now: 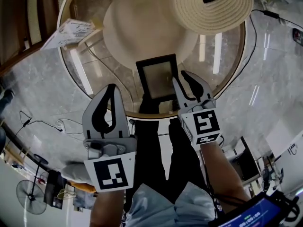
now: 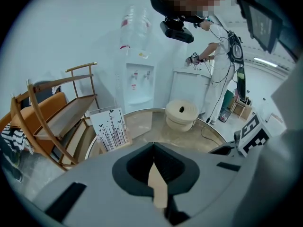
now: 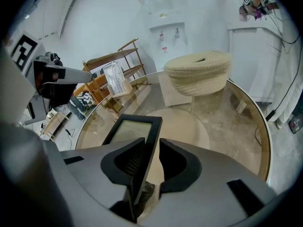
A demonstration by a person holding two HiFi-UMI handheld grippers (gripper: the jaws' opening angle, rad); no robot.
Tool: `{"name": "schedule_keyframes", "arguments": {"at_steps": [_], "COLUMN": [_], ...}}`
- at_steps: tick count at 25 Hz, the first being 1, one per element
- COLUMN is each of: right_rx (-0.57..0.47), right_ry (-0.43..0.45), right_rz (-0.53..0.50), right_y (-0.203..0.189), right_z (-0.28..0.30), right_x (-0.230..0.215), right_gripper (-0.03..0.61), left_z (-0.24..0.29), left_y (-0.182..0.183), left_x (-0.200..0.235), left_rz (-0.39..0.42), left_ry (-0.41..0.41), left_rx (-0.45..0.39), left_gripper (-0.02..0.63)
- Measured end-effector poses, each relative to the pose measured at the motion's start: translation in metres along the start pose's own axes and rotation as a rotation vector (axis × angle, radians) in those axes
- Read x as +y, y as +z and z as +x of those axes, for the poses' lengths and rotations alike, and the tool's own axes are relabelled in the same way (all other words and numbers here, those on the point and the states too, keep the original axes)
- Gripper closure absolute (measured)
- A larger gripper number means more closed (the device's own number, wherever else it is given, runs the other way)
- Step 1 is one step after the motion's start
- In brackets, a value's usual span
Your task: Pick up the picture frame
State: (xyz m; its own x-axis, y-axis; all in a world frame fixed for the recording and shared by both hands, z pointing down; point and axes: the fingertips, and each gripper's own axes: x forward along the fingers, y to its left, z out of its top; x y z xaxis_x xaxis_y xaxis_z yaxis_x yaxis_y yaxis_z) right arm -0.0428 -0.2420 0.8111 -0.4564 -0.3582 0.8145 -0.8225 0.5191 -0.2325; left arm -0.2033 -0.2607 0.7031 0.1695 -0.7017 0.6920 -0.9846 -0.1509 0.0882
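Observation:
The picture frame is black with a pale pane, and it hangs tilted over the near rim of the round glass table. My right gripper is shut on the picture frame's right edge. In the right gripper view that edge runs between the two jaws of the right gripper. My left gripper hovers to the left of the frame, apart from it, near the table's front rim. It is shut with nothing in it, and in the left gripper view the left gripper has its tips meeting.
A woven straw basket stands at the table's far right. A white printed card holder sits at the far left rim. A wooden chair, a water dispenser and a person are beyond the table. Cables lie on the floor.

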Motion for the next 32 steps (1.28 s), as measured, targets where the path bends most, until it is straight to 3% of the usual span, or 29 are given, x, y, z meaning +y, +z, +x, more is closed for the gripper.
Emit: {"name": "schedule_keyframes", "arguments": {"at_steps": [7,18,23,32], "right_rx": [-0.024,-0.001,0.013,-0.063], "right_ry": [0.03,0.045,0.024,0.022], "right_rz": [0.051,0.051,0.097,0.021], "right_y": [-0.001,-0.001,-0.001,0.039], "right_z": [0.003,0.007,0.008,-0.029], "right_x": [0.001,0.005,0.005,0.02], "right_gripper": [0.468,0.454,0.494,0.495], "left_z": [0.004,-0.007,-0.012,-0.045], "left_y": [-0.004,-0.004,-0.005,0.027], "left_x": [0.002,-0.006,-0.001,-0.005], "left_rz": [-0.006,-0.009,-0.013,-0.003], "left_ry": [0.01,-0.008,-0.009,0.012], "left_rx": [-0.001,-0.003,-0.013,-0.065], "left_gripper": [0.598,0.598,0.598,0.598]}}
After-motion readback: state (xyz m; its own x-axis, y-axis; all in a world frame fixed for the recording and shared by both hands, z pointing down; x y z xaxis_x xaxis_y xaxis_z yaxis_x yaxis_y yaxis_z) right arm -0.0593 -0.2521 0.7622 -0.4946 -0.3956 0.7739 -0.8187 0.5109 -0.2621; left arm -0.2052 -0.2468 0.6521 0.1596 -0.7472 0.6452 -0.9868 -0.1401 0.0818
